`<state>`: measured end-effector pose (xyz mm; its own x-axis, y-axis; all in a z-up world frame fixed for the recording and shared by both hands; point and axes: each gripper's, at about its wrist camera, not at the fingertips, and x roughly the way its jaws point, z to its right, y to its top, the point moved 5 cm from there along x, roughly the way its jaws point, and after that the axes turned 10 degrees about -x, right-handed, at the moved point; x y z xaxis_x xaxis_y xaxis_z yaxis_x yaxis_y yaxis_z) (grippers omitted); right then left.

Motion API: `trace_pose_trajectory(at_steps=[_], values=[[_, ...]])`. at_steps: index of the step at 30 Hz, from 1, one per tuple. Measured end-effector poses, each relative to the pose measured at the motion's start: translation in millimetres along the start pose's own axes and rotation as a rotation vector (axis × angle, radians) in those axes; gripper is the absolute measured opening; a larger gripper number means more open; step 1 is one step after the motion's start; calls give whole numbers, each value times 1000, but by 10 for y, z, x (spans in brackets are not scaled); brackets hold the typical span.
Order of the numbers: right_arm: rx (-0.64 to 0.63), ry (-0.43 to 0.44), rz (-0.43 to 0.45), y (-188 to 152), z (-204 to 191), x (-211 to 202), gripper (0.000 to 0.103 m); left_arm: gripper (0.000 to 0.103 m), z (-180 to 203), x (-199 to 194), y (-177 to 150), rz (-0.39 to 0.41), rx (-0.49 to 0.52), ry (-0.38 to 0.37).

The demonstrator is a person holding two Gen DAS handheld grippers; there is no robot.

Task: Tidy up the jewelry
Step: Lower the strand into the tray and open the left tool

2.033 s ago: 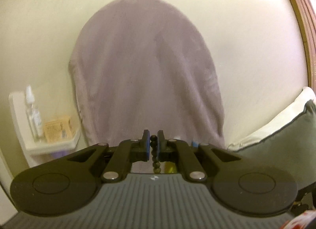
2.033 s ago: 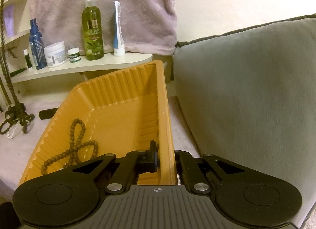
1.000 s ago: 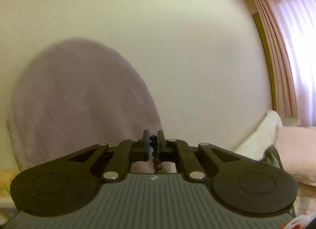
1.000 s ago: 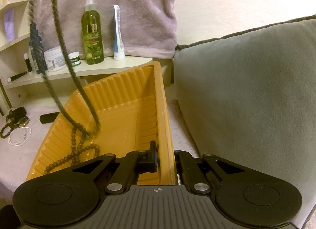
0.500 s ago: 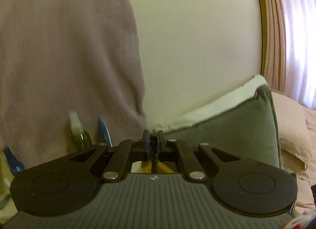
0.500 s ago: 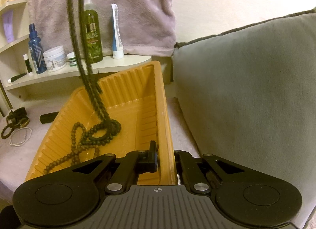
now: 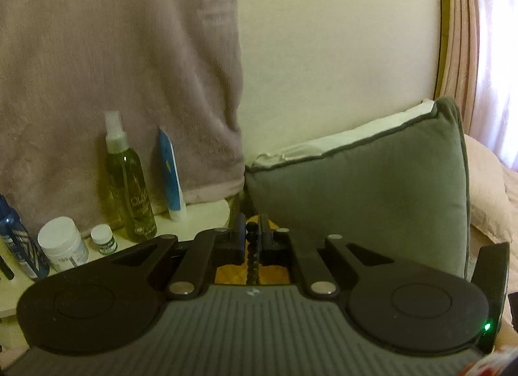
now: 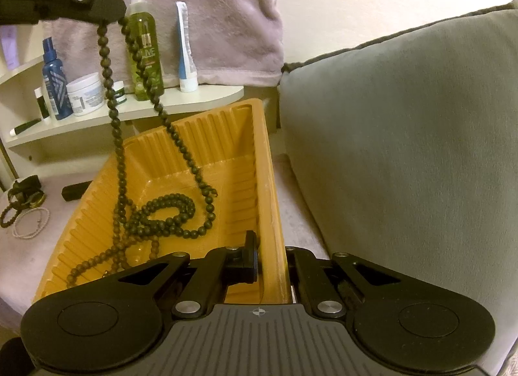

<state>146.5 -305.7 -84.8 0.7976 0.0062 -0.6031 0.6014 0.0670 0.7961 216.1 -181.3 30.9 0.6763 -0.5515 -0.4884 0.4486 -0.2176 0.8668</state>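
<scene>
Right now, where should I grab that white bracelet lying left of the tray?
Grip the white bracelet across one strand on its near side, coming straight down. It lies flat as an open loop on the cloth, with dark jewelry crowding its far side.

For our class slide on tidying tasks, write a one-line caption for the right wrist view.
Left gripper lowers dark bead necklace into orange tray while right gripper clamps its rim.

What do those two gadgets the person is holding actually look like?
Both are matte black plastic. The right gripper has a grey ribbed body with a small crosshair mark, two round discs at its sides, jointed arms with silver rivets, and flat black fingers. The left gripper matches it, with a small white logo and a green light glowing at its edge. No cables or sleeves show.
</scene>
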Motion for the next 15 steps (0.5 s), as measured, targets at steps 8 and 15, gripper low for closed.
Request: trace_pose_trajectory(at_steps=[8,15], values=[[-1,1,0,5,3,1,3,7,-51,53,-115,-38,-8,7],[1,-1,-1,-4,2,-5,3,7,-239,-64,-115,-9,-31,62]])
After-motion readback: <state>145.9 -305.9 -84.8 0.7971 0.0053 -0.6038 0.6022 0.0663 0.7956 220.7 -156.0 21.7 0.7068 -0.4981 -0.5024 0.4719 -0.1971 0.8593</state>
